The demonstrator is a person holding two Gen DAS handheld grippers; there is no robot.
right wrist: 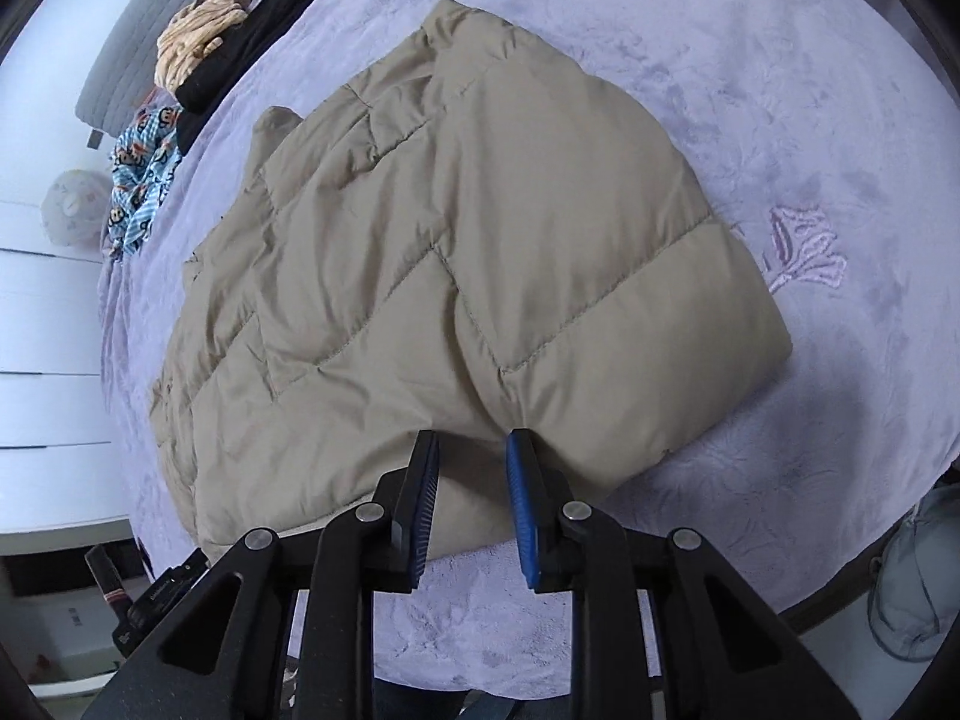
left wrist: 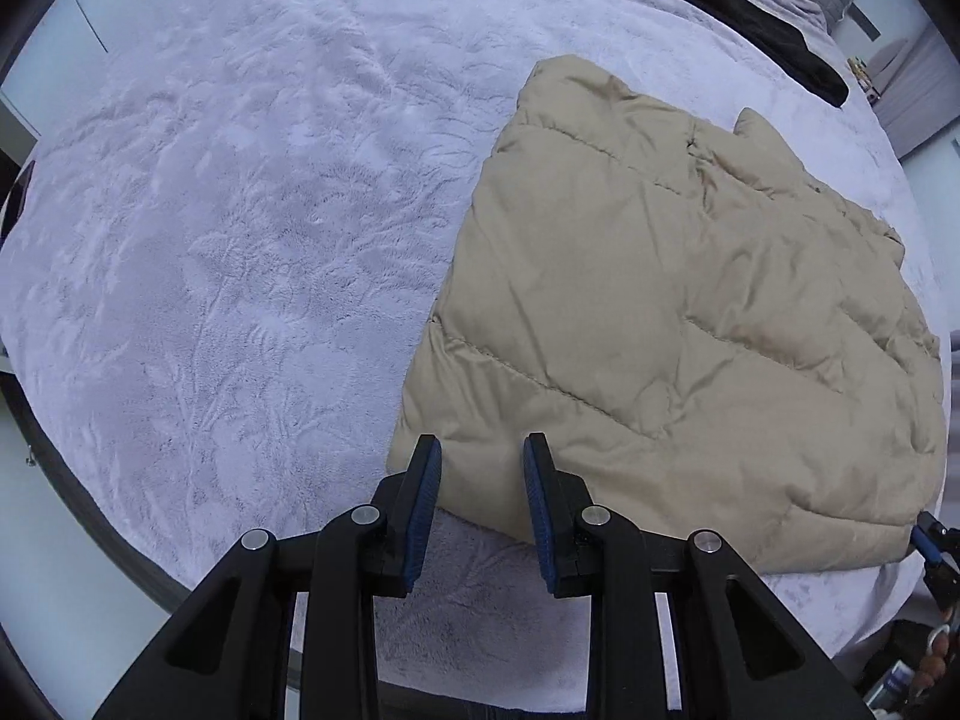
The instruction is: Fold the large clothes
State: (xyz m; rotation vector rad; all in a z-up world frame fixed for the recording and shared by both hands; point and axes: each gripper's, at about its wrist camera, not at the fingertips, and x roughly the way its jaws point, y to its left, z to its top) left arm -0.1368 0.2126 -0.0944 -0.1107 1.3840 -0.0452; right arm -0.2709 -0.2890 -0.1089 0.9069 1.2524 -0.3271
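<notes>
Left gripper: jaws partly open, nothing between pads, above near-left corner of beige puffer jacket. Right gripper: jaws parted, no fabric visibly pinched, over near hem. Jacket folded into rough rectangle on lilac blanket. Advice: both jaws low on near hem, pinch every layer, lift evenly, carry toward far edge.

A: Any legible text, labels or numbers?

B: None. White print stands on a small black device at the near left edge of the right wrist view, but it is too small and blurred to read.

A: Brands?

B: None readable.
</notes>
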